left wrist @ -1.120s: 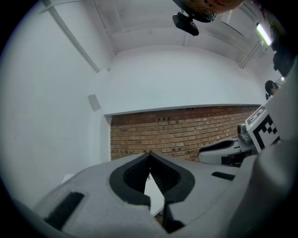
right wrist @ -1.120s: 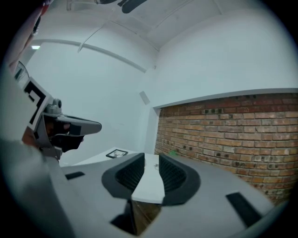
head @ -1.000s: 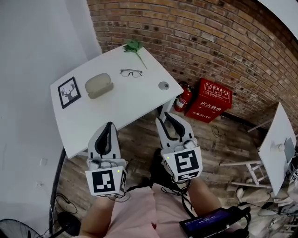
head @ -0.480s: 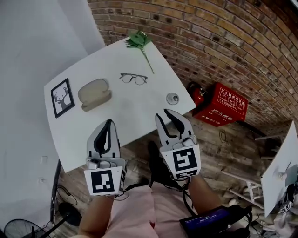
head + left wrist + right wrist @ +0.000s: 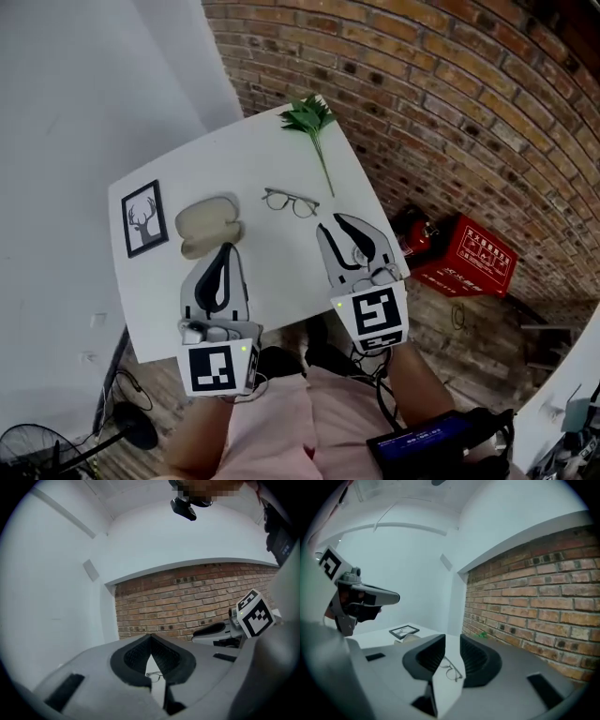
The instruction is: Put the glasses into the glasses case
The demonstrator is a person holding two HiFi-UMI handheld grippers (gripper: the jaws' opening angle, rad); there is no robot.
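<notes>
Thin wire-framed glasses lie open on the white table, right of a beige glasses case that is closed. My left gripper hovers over the table just near of the case, its tips together with nothing in them. The right gripper is open and empty, just near and right of the glasses. In the right gripper view the glasses show through the gap of the right gripper. In the left gripper view the glasses peek below the touching tips of the left gripper.
A framed deer picture lies at the table's left side and a green leafy sprig at its far corner. A brick wall runs behind and right. A red box sits on the floor to the right.
Both grippers have moved forward from beyond the table's near edge to above the tabletop, closer to the case and the glasses. Their jaws look unchanged.
</notes>
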